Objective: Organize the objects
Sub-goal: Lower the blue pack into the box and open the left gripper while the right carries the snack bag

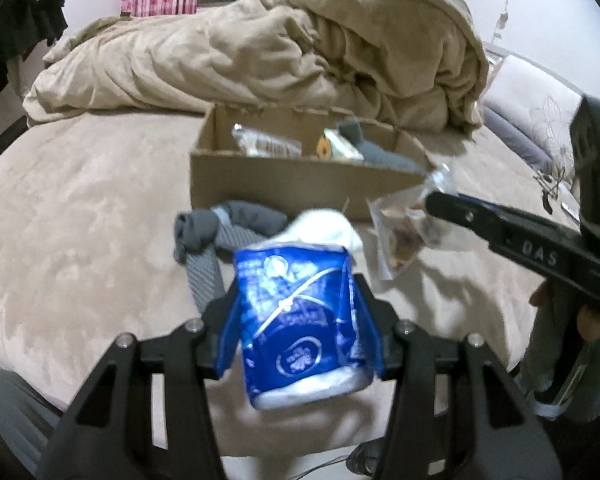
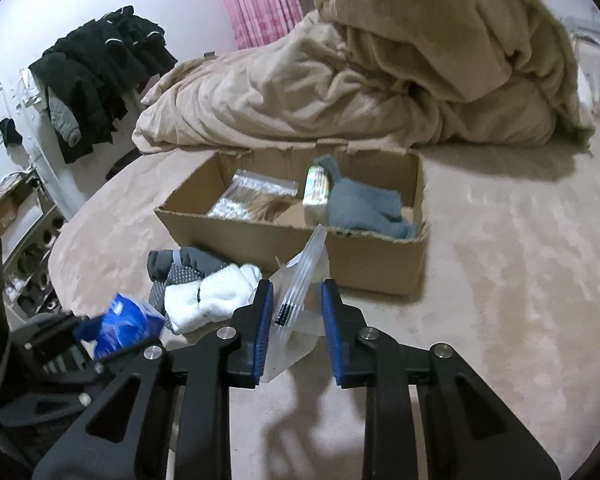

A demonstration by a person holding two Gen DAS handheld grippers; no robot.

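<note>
Between left tool [image 1: 298, 316] pads, blue packet [image 1: 300, 320]

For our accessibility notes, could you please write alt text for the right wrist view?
The right gripper is open, its fingers either side of a clear zip bag on a beige bed. Behind sits an open cardboard box; left lie white socks.

Dim, motion-blurred, fisheye-warped edges

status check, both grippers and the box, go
Left gripper shut on blue packet. Right gripper open around clear bag. Box ahead; socks lie before it.
</note>
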